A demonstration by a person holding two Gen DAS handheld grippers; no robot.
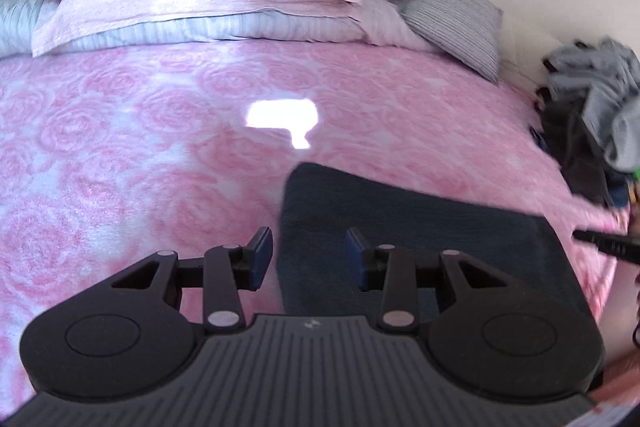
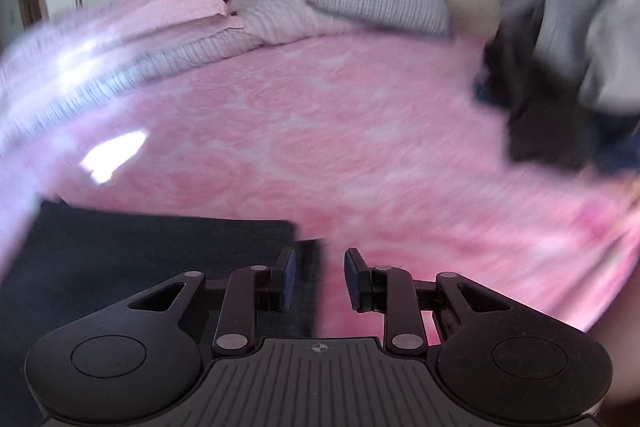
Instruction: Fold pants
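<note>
**Pants folded, both grippers empty**

I am holding the left hand-held gripper point(image 1: 307, 258) spread over the pants' left edge, pinching nothing. The right hand-held gripper point(image 2: 320, 279) is hanging spread at their right edge. The pants point(image 1: 400, 227) are lying as a flat dark rectangle on the bed point(image 1: 160, 147); folding looks nearly done. Farther off, a clothes pile point(image 2: 560, 47) is waiting.

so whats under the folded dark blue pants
The folded dark blue pants lie on the pink rose-patterned bedspread, which shows all around them. Whatever sits directly beneath the fabric is covered.
</note>
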